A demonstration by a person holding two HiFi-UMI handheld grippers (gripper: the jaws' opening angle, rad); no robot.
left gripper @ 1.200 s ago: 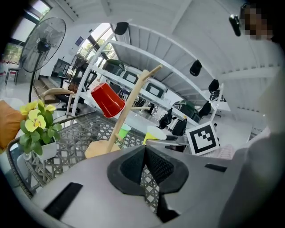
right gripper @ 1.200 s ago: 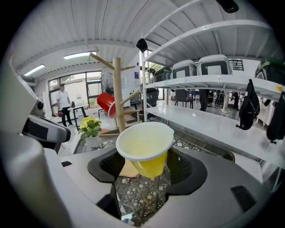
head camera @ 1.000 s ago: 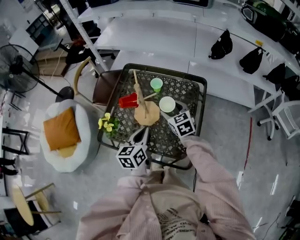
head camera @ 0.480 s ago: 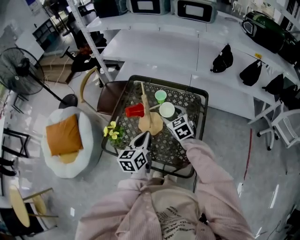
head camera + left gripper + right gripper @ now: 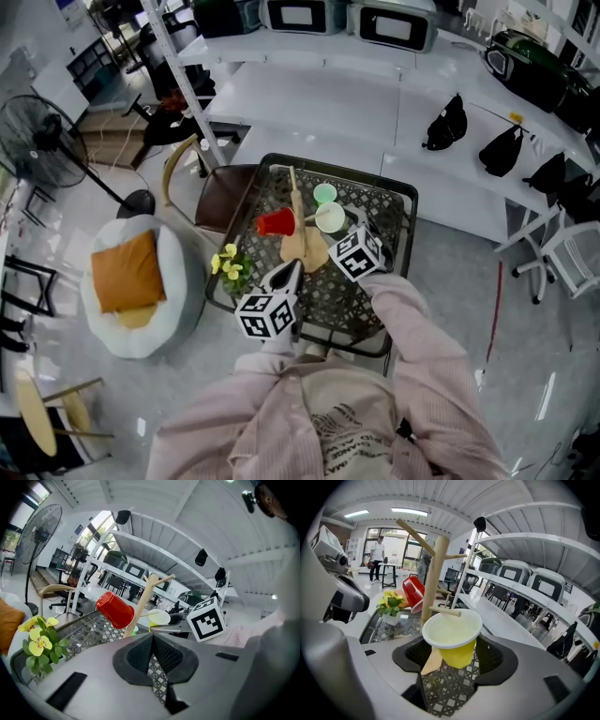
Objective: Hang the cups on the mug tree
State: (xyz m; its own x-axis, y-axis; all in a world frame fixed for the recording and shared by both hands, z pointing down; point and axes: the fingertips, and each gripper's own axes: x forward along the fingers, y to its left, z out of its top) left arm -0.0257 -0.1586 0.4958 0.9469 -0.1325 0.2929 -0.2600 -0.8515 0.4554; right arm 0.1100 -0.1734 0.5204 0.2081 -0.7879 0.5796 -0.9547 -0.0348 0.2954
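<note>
- While pointing down toward tree [image 5: 433, 573], clamps right gripper [image 5: 454, 654] wide around yellow cup [image 5: 452, 634], tilted, rim at a low peg [image 5: 445, 611].
- Holds left gripper [image 5: 152, 639] near left, jaws closed together, empty.
- Shows red cup [image 5: 115, 610] hung left; green cup [image 5: 324, 193] farther back.
- Rests on black mesh table [image 5: 375, 291]; flowers [image 5: 228, 265] left, white shelves [image 5: 309, 89] beyond.

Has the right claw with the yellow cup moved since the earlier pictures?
Yes. In the head view, the right claw, shut on the yellow cup, has come closer to the mug tree and to the green cup.
</note>
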